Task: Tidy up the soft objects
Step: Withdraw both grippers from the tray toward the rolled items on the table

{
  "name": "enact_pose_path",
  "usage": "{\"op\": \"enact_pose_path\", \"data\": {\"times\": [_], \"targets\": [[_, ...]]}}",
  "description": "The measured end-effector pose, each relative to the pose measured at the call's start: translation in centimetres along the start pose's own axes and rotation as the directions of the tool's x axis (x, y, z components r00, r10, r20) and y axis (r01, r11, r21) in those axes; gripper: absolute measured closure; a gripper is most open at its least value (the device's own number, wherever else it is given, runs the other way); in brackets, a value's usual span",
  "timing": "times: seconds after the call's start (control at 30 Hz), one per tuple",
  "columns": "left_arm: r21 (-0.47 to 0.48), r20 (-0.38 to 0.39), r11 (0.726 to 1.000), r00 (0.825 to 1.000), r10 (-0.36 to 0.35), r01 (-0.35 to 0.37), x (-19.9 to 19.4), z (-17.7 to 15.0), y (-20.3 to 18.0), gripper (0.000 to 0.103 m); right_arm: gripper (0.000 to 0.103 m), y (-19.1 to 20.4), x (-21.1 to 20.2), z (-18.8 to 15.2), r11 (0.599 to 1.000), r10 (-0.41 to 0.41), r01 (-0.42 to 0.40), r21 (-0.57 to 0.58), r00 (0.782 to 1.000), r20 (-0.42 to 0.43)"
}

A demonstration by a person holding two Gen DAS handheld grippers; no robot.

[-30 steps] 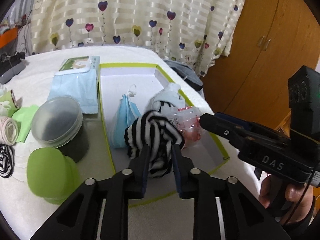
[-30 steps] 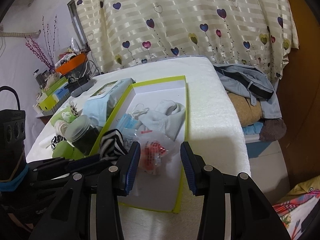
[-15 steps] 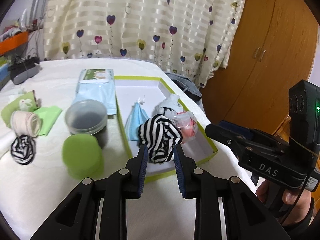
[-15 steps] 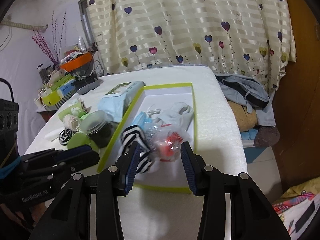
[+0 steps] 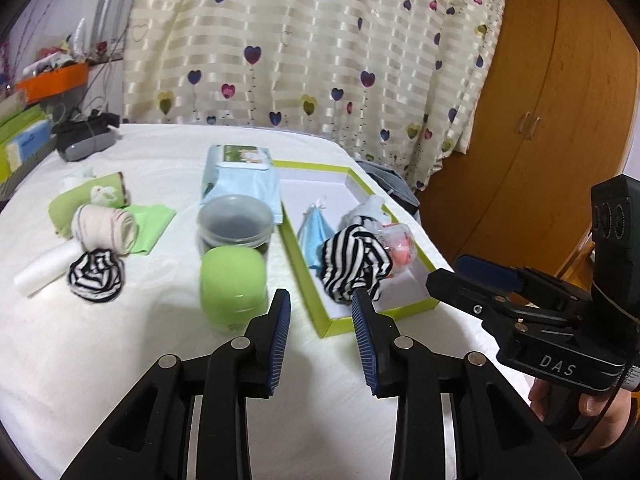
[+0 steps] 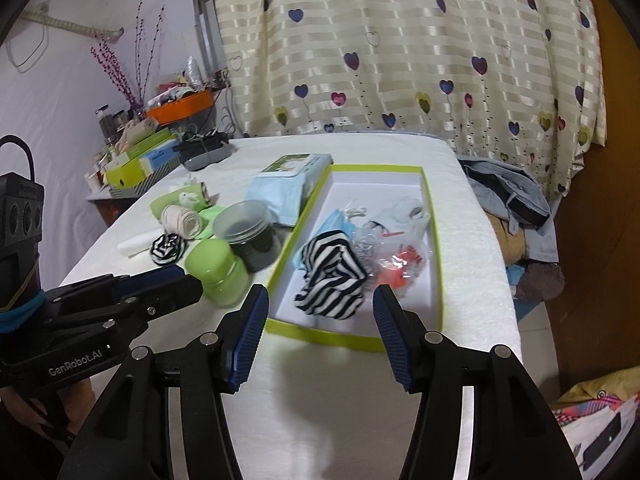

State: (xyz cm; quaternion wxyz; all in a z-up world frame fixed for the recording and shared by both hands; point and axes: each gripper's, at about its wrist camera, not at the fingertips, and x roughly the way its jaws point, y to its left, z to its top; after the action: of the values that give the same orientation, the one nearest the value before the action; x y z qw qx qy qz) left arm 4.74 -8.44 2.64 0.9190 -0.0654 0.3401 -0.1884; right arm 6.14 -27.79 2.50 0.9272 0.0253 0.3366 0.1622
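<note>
A shallow white box with a lime-green rim (image 5: 376, 314) (image 6: 320, 334) lies on the white bed. In it lie a black-and-white striped cloth (image 5: 354, 266) (image 6: 330, 280), a blue face mask (image 5: 316, 230) (image 6: 336, 220), a white sock (image 6: 404, 216) and a clear bag with red contents (image 5: 398, 242) (image 6: 396, 258). A second striped roll (image 5: 96, 276) (image 6: 168, 248), a cream roll (image 5: 106, 230) (image 6: 182, 220) and green cloths (image 5: 152, 226) lie left of the box. My left gripper (image 5: 320, 318) is open and empty, just short of the box's near corner. My right gripper (image 6: 318, 322) is open and empty at the box's near edge.
A lidded dark jar (image 5: 236, 226) (image 6: 250, 236), a green jar (image 5: 234, 286) (image 6: 218, 272) and a blue wipes pack (image 5: 240, 180) (image 6: 286, 188) stand left of the box. Clothes (image 6: 516, 204) are piled right of the bed. A wooden wardrobe (image 5: 532, 120) stands at the right.
My left gripper let go of the striped cloth, opened and drew back from the box. The cloth now lies in the box. My right gripper opened wider and also drew back.
</note>
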Motion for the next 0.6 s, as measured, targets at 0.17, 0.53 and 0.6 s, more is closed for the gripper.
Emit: {"op": "enact_pose_path", "data": {"times": [0.17,0.53,0.6], "targets": [[-0.015,0.008,1.000,1.000,0.011,-0.011,-0.7,-0.3,0.9,0.072,0.048,1.1,-0.1,0.0,1.000,0.012,-0.012,-0.013,1.000,-0.005],[-0.044,0.021,0.999,0.999,0.028,-0.027,-1.4,-0.4,2.2,0.072,0.048,2.7,0.0,0.2,0.999,0.023,-0.023,-0.045,1.000,-0.015],[-0.051,0.023,0.998,0.999,0.032,-0.030,-1.5,-0.5,2.6,0.072,0.048,3.0,0.1,0.3,0.998,0.024,-0.025,-0.051,1.000,-0.018]]}}
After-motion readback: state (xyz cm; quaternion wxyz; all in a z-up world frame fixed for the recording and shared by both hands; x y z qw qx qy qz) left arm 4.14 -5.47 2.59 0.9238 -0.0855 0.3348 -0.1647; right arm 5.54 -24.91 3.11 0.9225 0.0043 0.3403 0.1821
